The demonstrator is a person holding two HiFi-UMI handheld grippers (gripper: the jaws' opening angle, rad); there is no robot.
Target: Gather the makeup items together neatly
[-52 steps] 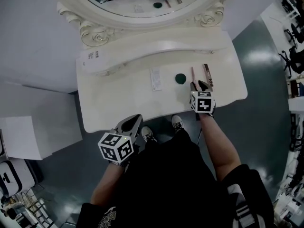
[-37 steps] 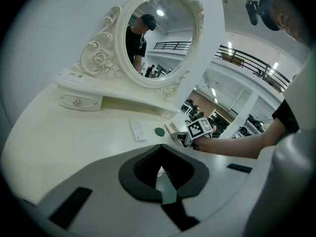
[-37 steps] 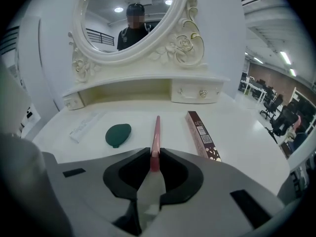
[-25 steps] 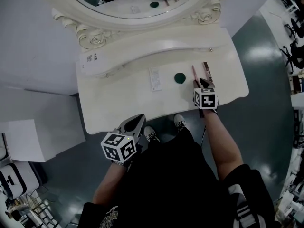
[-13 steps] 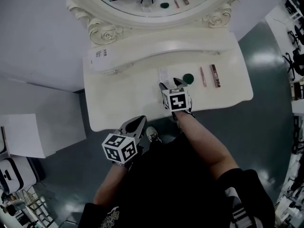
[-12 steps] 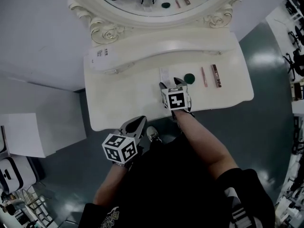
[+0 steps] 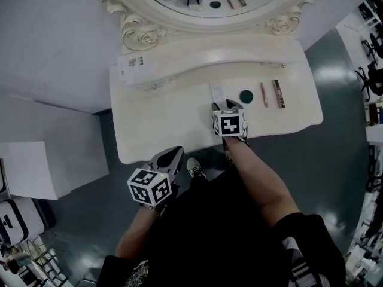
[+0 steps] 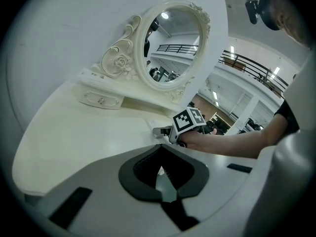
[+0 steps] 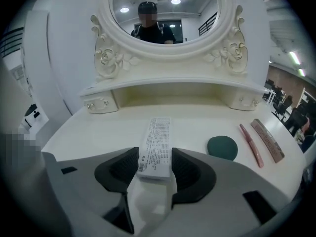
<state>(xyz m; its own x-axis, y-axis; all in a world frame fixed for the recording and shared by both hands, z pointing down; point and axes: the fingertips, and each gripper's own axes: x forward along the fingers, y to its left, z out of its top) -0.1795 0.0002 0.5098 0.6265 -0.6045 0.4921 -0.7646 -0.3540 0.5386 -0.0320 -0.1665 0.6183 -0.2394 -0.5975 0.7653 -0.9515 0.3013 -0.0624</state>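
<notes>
Pinching the white box (image 9: 158, 137) with just-closed fingers, the right gripper (image 9: 155, 158) should slide it toward three o'clock beside the green disc (image 9: 222, 147); the left gripper (image 8: 160, 157) waits, fingers pressed together.

One white box (image 9: 157, 147), one green pad (image 9: 222, 147), one pink stick (image 9: 251, 144), one brown stick (image 9: 267, 140), one mirror (image 9: 192, 21)

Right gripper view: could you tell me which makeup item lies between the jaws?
The white printed box, which the right gripper's jaws have just been closing round; the green disc, pink pencil and brown stick lie to its right.
</notes>
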